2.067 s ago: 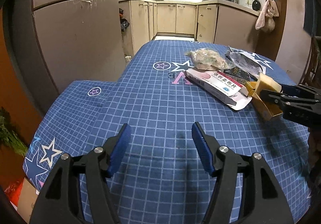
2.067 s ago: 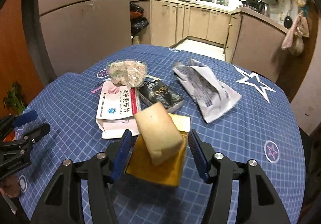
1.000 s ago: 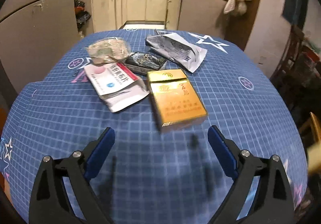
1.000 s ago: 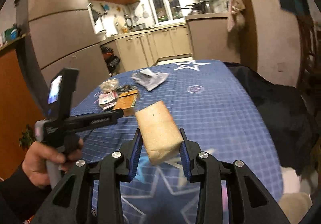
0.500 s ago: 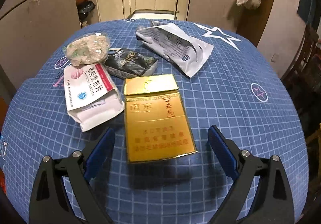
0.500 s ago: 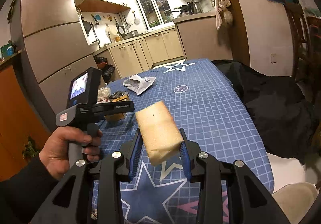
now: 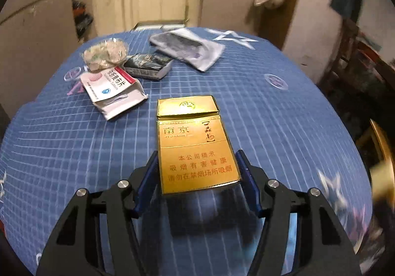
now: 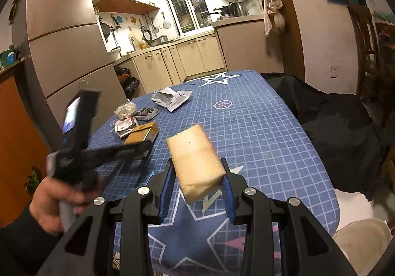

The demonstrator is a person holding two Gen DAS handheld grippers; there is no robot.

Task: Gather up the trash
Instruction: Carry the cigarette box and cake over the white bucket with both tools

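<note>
My left gripper [image 7: 196, 167] is shut on a gold cigarette box [image 7: 195, 145] and holds it just above the blue checked tablecloth [image 7: 284, 132], with a shadow under it. The same box [image 8: 142, 136] and the blurred left gripper [image 8: 138, 148] show in the right wrist view. My right gripper [image 8: 197, 174] is shut on a pale yellow sponge block [image 8: 195, 162] held above the near end of the table. A white medicine packet [image 7: 111, 89], a clear bag of scraps [image 7: 105, 53], a dark packet [image 7: 148, 66] and a crumpled paper wrapper [image 7: 190, 47] lie on the table beyond.
A black cloth-covered chair [image 8: 328, 115] stands at the table's right side. A pale bin rim [image 8: 363, 244] shows low right, below the table edge. A fridge [image 8: 61, 36] and kitchen cabinets [image 8: 197, 58] stand behind the table.
My left gripper has moved forward and closed on the gold box, which now sits between its fingers. My right gripper keeps hold of the sponge and has barely moved.
</note>
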